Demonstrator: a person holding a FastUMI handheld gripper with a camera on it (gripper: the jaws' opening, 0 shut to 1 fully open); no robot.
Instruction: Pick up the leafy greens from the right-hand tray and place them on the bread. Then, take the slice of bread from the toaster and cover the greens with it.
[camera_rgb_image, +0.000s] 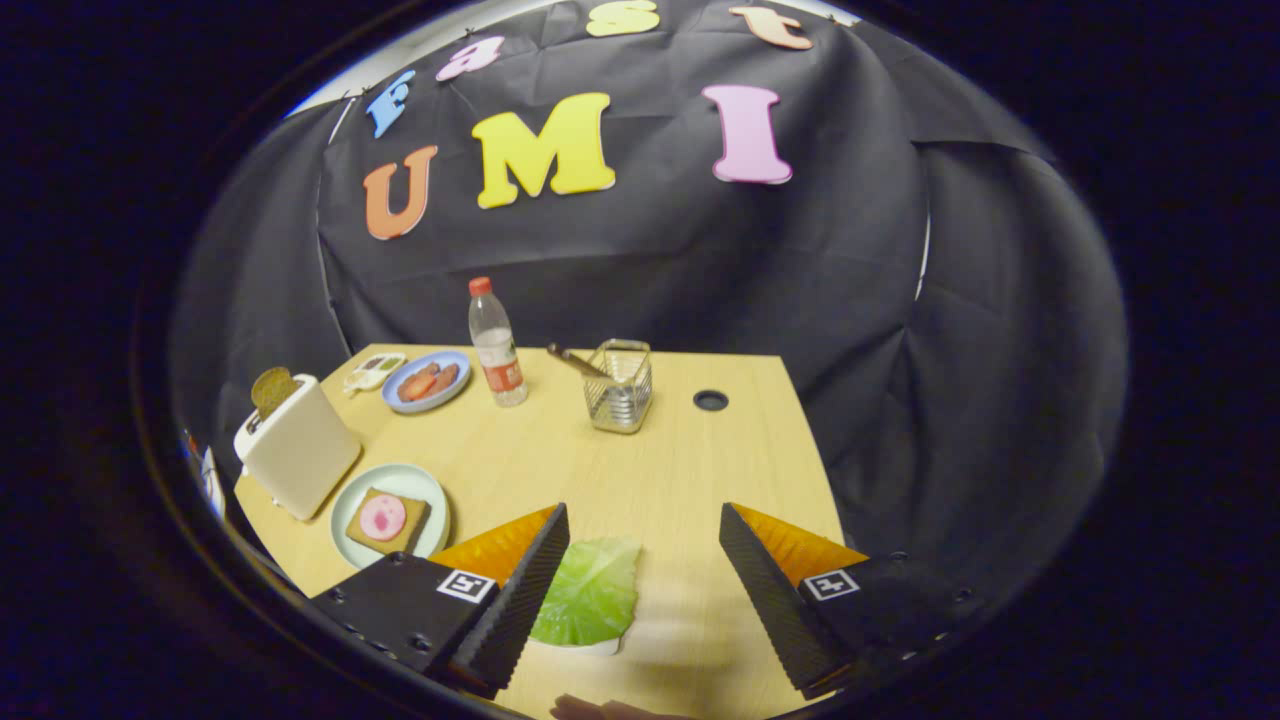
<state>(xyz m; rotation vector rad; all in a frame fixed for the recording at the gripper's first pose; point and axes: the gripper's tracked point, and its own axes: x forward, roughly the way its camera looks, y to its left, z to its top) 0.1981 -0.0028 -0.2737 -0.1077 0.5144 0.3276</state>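
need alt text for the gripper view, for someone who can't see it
The gripper hangs open over a wooden table, a green lettuce leaf lying between its fingers, nearer the left one. Beyond on the left, a plate holds bread with a pink slice, beside a toaster with bread sticking up.

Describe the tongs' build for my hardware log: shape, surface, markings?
The tongs have two wedge-shaped fingers tapering to points, with ribbed inner faces. Each sits on a dark block with small screws and a square black-and-white marker tag.
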